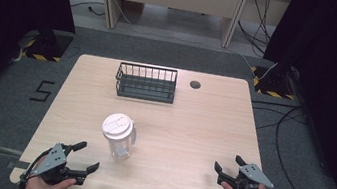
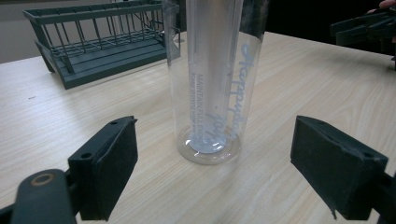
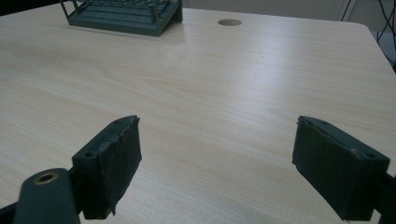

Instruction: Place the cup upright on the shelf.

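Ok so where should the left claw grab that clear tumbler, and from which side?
Probably around the straight clear wall of the tumbler, below its white lid, coming in level from the near-left side. It stands upright, and the left claw already faces it with its jaws open wider than the body.

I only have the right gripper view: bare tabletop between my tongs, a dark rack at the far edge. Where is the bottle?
Observer: The clear bottle stands upright on the table, in front of the left tongs, as the high view shows.
Operator: Is the left one gripping it?
Observer: No. In the left gripper view its jaws stand wide open on either side of the bottle's base, not touching it.
Operator: Is it capped?
Observer: Yes, the high view shows a white lid on top.
Operator: Anything in the rack?
Observer: The wire rack looks empty from above.
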Demonstrator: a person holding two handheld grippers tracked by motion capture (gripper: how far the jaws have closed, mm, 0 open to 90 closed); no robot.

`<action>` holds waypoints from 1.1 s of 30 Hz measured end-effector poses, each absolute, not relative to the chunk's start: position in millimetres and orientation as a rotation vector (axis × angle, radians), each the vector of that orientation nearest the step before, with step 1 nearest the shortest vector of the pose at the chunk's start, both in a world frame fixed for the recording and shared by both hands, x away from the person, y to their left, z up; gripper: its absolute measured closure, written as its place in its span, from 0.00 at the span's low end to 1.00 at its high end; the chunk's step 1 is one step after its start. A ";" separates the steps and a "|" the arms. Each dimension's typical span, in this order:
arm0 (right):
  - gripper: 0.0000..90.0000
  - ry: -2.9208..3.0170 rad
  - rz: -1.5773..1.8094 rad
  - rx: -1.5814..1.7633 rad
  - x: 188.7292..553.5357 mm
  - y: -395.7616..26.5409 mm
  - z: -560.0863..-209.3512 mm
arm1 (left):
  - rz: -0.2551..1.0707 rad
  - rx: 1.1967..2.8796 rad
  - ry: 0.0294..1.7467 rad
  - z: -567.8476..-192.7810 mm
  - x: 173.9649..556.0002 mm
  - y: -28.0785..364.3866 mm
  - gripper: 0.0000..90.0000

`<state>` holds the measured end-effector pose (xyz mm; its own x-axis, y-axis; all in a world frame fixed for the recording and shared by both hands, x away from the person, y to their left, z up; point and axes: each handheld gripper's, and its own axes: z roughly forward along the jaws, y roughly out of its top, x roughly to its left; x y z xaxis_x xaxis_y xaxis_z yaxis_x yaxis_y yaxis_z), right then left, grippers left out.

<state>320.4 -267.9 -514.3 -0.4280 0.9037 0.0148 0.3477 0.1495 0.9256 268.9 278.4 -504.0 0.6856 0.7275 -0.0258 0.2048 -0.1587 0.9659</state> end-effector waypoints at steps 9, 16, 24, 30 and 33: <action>0.18 1.863 1.263 1.192 320.5 -268.1 -514.2 | 0.513 1.702 0.742 -498.5 274.5 270.1 0.16; 0.18 1.864 1.260 1.195 320.7 -267.9 -514.1 | 0.496 1.703 0.736 -496.5 283.3 261.3 0.16; 0.18 1.867 1.262 1.196 320.9 -267.9 -514.1 | 0.500 1.717 0.743 -497.3 295.8 253.0 0.16; 0.18 1.867 1.263 1.198 320.9 -268.0 -514.1 | 0.508 1.720 0.752 -498.1 306.6 247.5 0.16; 0.18 1.867 1.265 1.199 321.1 -268.1 -514.2 | 0.507 1.731 0.746 -498.3 309.9 246.1 0.16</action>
<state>321.1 -268.1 -514.2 -0.4287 0.9032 0.0205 0.3540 0.1470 0.9236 309.9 246.1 -498.3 0.7070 0.7062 -0.0387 0.2236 -0.1712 0.9595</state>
